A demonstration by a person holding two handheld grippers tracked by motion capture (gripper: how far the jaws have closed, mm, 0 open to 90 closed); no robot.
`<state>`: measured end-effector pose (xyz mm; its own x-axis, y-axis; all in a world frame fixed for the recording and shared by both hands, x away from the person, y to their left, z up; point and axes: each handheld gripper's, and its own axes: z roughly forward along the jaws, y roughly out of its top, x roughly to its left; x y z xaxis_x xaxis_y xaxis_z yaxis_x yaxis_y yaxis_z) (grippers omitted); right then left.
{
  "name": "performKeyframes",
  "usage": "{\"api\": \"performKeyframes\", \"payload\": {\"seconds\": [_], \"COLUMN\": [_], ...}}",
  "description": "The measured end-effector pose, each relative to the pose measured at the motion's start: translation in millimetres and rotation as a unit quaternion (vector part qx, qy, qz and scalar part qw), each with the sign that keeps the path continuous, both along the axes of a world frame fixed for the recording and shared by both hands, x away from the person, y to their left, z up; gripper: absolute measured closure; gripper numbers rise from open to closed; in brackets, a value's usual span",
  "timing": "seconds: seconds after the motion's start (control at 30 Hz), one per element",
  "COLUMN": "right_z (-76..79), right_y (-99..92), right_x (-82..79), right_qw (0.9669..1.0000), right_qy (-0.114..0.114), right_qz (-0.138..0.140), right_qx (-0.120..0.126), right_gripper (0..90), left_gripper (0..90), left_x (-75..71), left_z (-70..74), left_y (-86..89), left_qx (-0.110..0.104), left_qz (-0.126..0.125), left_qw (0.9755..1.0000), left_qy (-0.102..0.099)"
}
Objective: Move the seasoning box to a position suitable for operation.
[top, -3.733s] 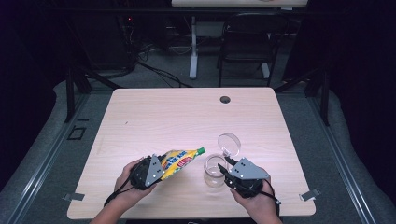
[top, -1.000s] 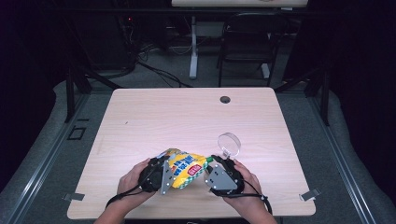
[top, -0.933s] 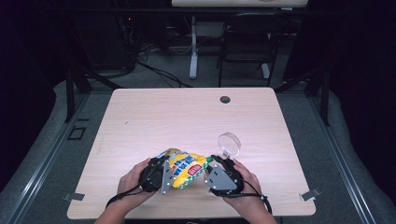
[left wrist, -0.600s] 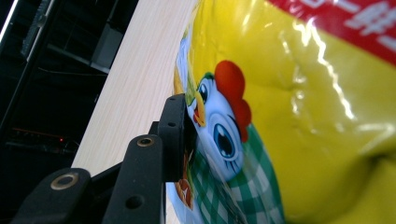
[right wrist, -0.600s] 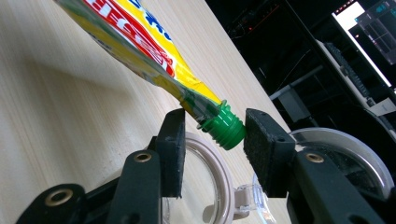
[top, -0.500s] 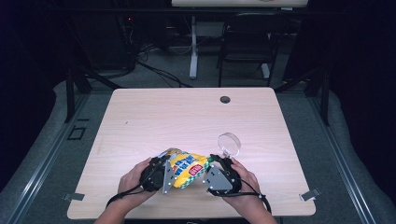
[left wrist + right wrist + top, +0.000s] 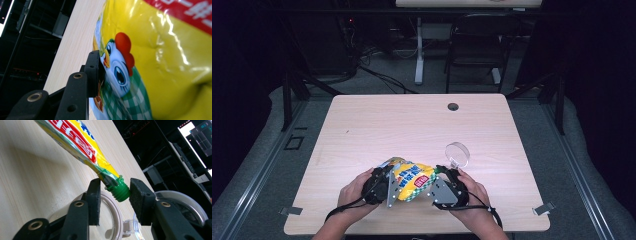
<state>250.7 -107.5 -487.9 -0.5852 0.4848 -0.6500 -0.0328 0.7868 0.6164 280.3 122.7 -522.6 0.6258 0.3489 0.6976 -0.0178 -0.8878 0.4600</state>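
- My left gripper (image 7: 388,186) sits at the near edge of the table (image 7: 362,130), close to me, with my left hand (image 7: 357,190) wrapped around its body.
- Its jaws are clamped on the yellow spouted pouch (image 7: 412,179): in the left gripper view one black jaw presses flat against the film beside the printed cartoon rooster (image 7: 120,67). The opposite jaw is hidden behind the pouch (image 7: 162,62), so I judge the clamp from the near jaw and from the pouch hanging clear of the table.
- The pouch spans the gap between my two grippers, tilted, with its red label band (image 7: 80,141) facing up and the green-check bottom end at the left gripper.
- My right gripper (image 7: 443,176) is level with the left one, just to the right of the pouch, held in my right hand (image 7: 472,192).
- Its jaws stand apart and have just been closing. The green screw cap (image 7: 119,191) of the pouch lies between them: the right-hand pad (image 7: 138,195) appears to touch the cap, while a gap is visible to the left-hand pad (image 7: 95,195).
- Directly below the cap is a clear plastic container (image 7: 110,220), with its round clear lid (image 7: 457,154) lying just beyond on the table.
- Farther off, a small dark round grommet (image 7: 453,106) sits near the far edge of the table.
- Beyond the table, a chair (image 7: 477,45) stands on the floor in the dark background.
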Motion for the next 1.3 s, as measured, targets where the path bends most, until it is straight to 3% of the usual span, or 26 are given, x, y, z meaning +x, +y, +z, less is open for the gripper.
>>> {"api": "performKeyframes", "payload": {"seconds": [0.27,0.43,0.53,0.73,1.07,1.3], "right_z": [-4.2,-5.5,-4.8,-3.4,-2.1,-4.0], "right_y": [-2.8,-4.2,-5.0,-5.6,0.6,1.8], "right_x": [0.9,1.2,1.1,0.7,-2.2,-2.2], "right_qw": [1.0,0.9999,0.9998,0.9999,0.9997,0.9997], "right_qy": [0.007,0.006,0.006,-0.005,-0.018,-0.016], "right_qz": [-0.002,-0.002,0.002,0.002,0.014,0.016], "right_qx": [0.006,0.008,0.017,0.013,-0.013,-0.014], "right_gripper": [65.6,65.9,62.7,58.2,58.6,61.4], "left_gripper": [65.0,65.0,65.0,65.0,65.1,65.1], "left_x": [-2.2,-2.5,-2.4,-0.5,-0.5,-0.8], "left_z": [2.3,3.2,4.6,5.0,6.1,7.5], "left_y": [-2.7,-4.6,-4.4,-3.6,-3.8,-5.2], "left_qx": [0.032,0.036,0.04,0.043,0.053,0.061], "left_qz": [0.005,0.006,0.006,0.01,0.011,0.011], "left_qw": [0.9993,0.9989,0.9988,0.9987,0.9982,0.9976], "left_qy": [-0.021,-0.029,-0.028,-0.026,-0.026,-0.029]}}
